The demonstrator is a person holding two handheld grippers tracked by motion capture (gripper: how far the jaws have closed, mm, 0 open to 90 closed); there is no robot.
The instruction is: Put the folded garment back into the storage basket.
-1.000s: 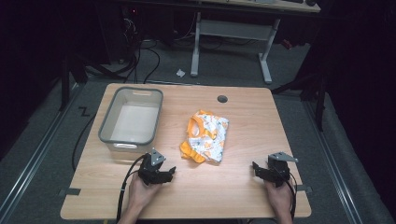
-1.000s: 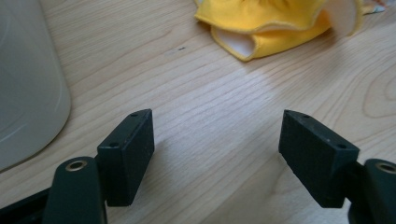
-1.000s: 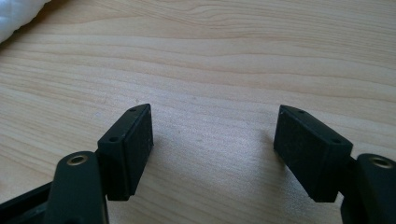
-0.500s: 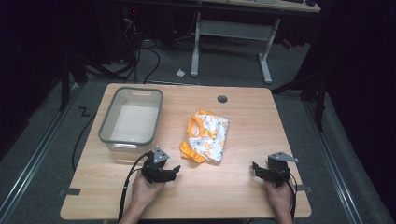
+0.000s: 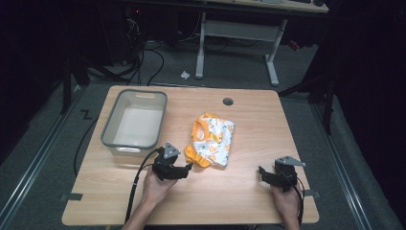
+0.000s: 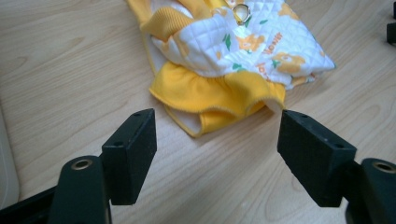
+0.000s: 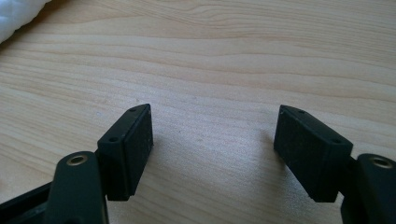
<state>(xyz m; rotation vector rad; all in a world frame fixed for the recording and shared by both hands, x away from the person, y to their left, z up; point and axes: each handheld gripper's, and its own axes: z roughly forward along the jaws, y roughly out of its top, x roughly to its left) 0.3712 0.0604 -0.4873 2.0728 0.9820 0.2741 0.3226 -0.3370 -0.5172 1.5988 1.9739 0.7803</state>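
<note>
Yellow and white, the folded baby garment (image 5: 211,142) lies near the middle of the wooden tabletop (image 5: 249,201), its quilted white part printed with small orange and green figures and its yellow ruffled hem turned toward us. In the left tool's own view we see that hem (image 6: 219,95) just ahead of the jaws, with a small metal snap (image 6: 241,11) farther up the cloth. We hold the left tool (image 5: 188,168) just beside the garment's near corner, its jaws spread apart with nothing between them but bare wood. To the left of the garment stands a grey plastic bin (image 5: 111,130). Our right tool (image 5: 262,173) sits well apart near the right front of the tabletop, its jaws likewise wide apart over bare wood.
</note>
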